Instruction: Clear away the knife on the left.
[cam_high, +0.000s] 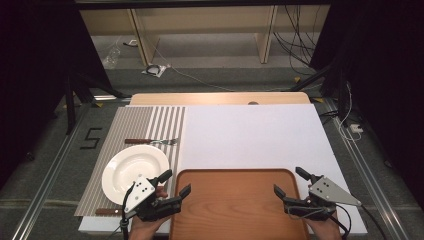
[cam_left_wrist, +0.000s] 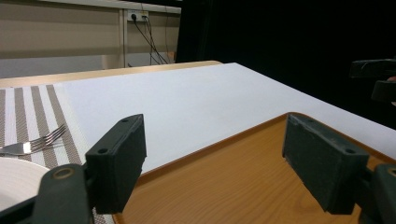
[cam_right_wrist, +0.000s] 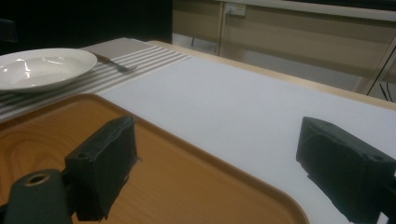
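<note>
Two hand-held grippers poised at the near corners of a wooden tray (cam_high: 235, 200). Left gripper (cam_high: 176, 184): jaws apart, empty, straddling the tray's left rim. Right gripper (cam_high: 289, 183): jaws apart, empty, straddling its right rim. A black mark resembling "5" (cam_high: 90, 138) lies on the floor left of the table. Beyond both grippers spreads a bare white sheet (cam_high: 250, 135). Left of the left gripper, a white plate (cam_high: 127, 167); beyond it, a fork (cam_high: 150, 142). A brown handle (cam_high: 106, 212) beside that gripper is partly hidden.

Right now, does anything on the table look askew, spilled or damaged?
Nothing stands out. The white plate sits flat on the striped mat, the fork beyond it, and the wooden tray lies square and bare.
</note>
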